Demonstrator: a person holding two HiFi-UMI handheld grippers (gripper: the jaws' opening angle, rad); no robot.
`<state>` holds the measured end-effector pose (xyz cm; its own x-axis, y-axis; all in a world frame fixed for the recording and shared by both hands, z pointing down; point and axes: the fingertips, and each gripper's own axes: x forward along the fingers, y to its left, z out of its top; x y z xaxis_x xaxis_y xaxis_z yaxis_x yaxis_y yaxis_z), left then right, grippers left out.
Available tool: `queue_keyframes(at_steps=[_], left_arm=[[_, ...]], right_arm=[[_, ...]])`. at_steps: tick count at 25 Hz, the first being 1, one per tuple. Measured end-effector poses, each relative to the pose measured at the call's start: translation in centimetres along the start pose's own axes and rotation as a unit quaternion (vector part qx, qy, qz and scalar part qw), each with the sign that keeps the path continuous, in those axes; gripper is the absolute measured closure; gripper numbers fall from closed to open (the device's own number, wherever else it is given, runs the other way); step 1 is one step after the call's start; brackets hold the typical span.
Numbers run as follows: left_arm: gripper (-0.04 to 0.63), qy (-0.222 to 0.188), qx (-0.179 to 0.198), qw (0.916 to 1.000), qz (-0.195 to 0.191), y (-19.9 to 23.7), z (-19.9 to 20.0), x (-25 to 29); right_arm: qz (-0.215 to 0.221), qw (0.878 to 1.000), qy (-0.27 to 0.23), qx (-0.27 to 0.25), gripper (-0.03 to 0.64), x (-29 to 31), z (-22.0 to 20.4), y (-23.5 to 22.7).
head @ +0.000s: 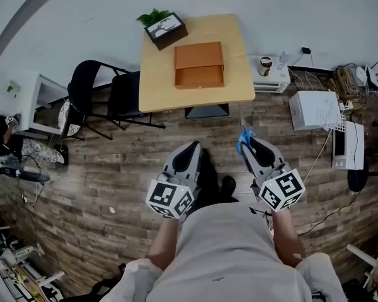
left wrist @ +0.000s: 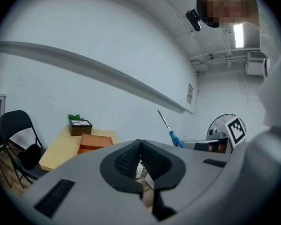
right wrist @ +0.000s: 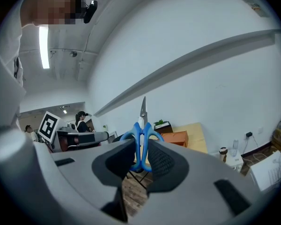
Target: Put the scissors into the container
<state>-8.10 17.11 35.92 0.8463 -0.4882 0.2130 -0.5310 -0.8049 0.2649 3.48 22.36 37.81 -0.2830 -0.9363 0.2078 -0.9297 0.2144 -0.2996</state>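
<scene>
right gripper [right wrist: 141,146] clamping the blue-handled scissors [right wrist: 141,125] by the handles, blades sticking out past the jaw tips | left gripper [left wrist: 140,149] pressing its jaws together on nothing | both hovering over the wood floor [head: 113,168], well apart from the table [head: 157,87] | orange container [head: 199,64] sitting on the table at 12 o'clock from the grippers, potted plant [head: 166,27] standing at its 11 o'clock

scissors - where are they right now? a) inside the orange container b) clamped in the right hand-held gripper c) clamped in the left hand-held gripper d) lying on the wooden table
b: the right gripper view shows the right hand-held gripper closed on the blue handles of the scissors. The orange container sits apart on the table, and the left hand-held gripper is shut on nothing.
</scene>
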Motion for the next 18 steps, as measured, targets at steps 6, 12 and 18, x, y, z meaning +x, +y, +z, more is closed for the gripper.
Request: queue_keyframes(at_steps=[6, 12, 18], left_arm=[[0.588, 0.001, -0.001, 1.0000, -0.001, 2.4, 1.0, 2.1], [0.588, 0.004, -0.003, 1.0000, -0.007, 5.4, 2.3, 4.4], [0.588, 0.003, -0.005, 0.9999, -0.016, 8.1, 3.8, 7.2]], right_arm=[[-0.005, 1.000, 0.009, -0.006, 0.534, 2.8, 1.1, -1.3], [-0.011, 1.000, 0.015, -0.009, 0.534, 6.5, 2.2, -2.4], [-0.015, 1.000, 0.018, -0.014, 0.534, 9.9, 3.8, -3.8]])
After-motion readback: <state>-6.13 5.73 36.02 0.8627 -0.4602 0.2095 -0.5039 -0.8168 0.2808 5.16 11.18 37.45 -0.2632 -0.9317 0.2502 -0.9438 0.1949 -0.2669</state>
